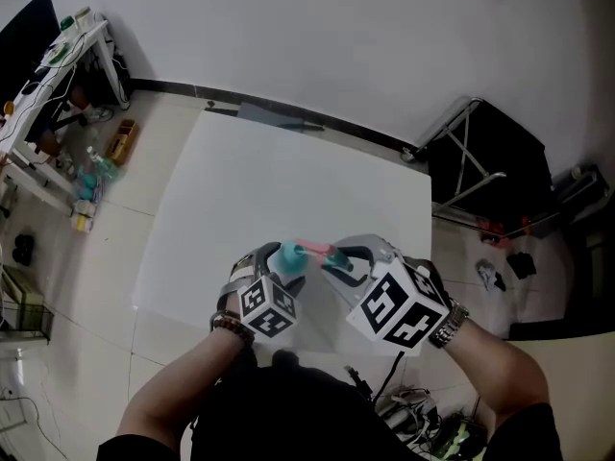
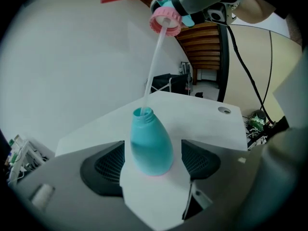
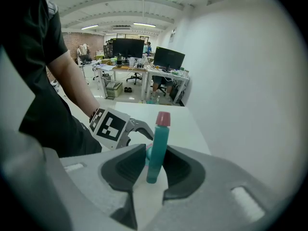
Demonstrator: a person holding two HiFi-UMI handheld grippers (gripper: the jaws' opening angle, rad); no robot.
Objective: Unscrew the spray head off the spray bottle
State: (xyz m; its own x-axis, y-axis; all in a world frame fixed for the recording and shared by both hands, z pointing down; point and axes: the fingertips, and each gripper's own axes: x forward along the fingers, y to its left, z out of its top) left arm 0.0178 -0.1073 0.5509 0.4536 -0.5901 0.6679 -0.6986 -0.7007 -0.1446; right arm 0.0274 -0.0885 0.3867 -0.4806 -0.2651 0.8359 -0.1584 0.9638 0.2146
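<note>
White desk (image 1: pixel 288 171) carries the upright teal spray bottle (image 2: pixel 150 146) between the left gripper's (image 2: pixel 153 154) wide-spread fingers (image 2: pixel 103 165), unpressed, while the right gripper (image 3: pixel 155 166) clamps the spray head (image 3: pixel 158 146) lifted above, its tube (image 2: pixel 153 66) reaching the neck.

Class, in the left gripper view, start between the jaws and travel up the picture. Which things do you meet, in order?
teal bottle → dip tube → spray head
</note>
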